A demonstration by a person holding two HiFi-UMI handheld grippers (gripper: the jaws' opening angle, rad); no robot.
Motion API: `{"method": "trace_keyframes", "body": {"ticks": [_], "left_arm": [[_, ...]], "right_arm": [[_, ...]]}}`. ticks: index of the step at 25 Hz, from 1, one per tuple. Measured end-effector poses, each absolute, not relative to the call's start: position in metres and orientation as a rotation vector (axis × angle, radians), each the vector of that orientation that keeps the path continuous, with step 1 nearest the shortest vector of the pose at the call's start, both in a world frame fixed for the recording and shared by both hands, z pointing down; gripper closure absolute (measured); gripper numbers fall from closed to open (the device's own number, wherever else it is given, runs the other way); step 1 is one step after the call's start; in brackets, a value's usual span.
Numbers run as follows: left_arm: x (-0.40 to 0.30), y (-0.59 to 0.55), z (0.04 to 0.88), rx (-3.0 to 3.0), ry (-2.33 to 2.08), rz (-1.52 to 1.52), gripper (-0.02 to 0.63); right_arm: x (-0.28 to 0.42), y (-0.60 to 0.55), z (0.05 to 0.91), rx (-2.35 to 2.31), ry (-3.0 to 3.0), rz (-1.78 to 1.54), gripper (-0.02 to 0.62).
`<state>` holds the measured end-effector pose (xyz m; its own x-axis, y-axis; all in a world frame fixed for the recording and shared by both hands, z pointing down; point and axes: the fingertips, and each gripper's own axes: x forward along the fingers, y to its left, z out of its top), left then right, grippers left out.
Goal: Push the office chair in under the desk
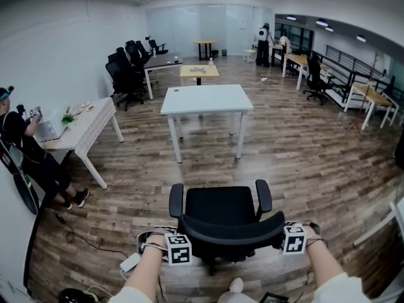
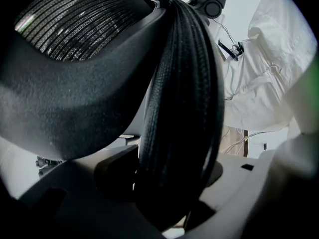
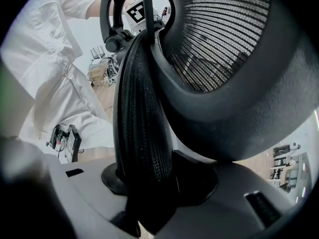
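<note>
A black office chair (image 1: 219, 214) stands right in front of me on the wood floor, seat facing a white desk (image 1: 206, 100) a short way ahead. My left gripper (image 1: 183, 242) is shut on the left end of the curved backrest top (image 1: 230, 231), and my right gripper (image 1: 290, 238) is shut on its right end. In the left gripper view the mesh-covered backrest edge (image 2: 179, 108) runs down between the jaws of the left gripper (image 2: 172, 193). The right gripper view shows the same edge (image 3: 142, 113) clamped in the right gripper (image 3: 149, 198). Both point downward.
A person (image 1: 25, 147) sits at a long white desk (image 1: 88, 125) on the left. Several black chairs (image 1: 126, 74) and a yellow table (image 1: 199, 71) stand further back. Cables and a power strip (image 1: 129, 262) lie on the floor by my left arm. More desks (image 1: 372, 100) line the right side.
</note>
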<state>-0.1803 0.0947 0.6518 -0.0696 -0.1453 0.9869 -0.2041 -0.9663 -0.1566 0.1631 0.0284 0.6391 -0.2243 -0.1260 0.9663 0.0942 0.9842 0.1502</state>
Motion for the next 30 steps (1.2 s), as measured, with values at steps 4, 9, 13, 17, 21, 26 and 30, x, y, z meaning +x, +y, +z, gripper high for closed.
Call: {"method": "trace_keyframes", "body": {"ticks": [4, 9, 13, 17, 21, 26, 30], "left_arm": [[-0.181, 0.083, 0.655, 2.107, -0.397, 2.226, 0.344], [-0.185, 0.067, 0.654, 2.104, -0.4, 2.227, 0.344], [-0.189, 0.055, 0.655, 2.098, -0.408, 2.223, 0.344], [-0.185, 0.052, 0.656, 2.093, -0.411, 2.212, 0.344], [-0.186, 0.041, 0.654, 2.081, -0.412, 2.216, 0.344], [-0.191, 0.03, 0.654, 2.076, -0.418, 2.206, 0.342], [-0.192, 0.015, 0.655, 2.074, -0.445, 2.198, 0.341]], "right_arm": [[0.161, 0.01, 0.639, 0.021, -1.779, -0.224, 0.408], [0.157, -0.006, 0.64, 0.008, -1.786, -0.215, 0.408], [0.154, -0.022, 0.64, 0.008, -1.772, -0.228, 0.408], [0.158, -0.03, 0.64, 0.001, -1.767, -0.24, 0.408], [0.155, -0.044, 0.639, -0.009, -1.779, -0.249, 0.408], [0.149, -0.056, 0.637, -0.019, -1.782, -0.251, 0.408], [0.148, -0.072, 0.638, -0.019, -1.781, -0.256, 0.408]]}}
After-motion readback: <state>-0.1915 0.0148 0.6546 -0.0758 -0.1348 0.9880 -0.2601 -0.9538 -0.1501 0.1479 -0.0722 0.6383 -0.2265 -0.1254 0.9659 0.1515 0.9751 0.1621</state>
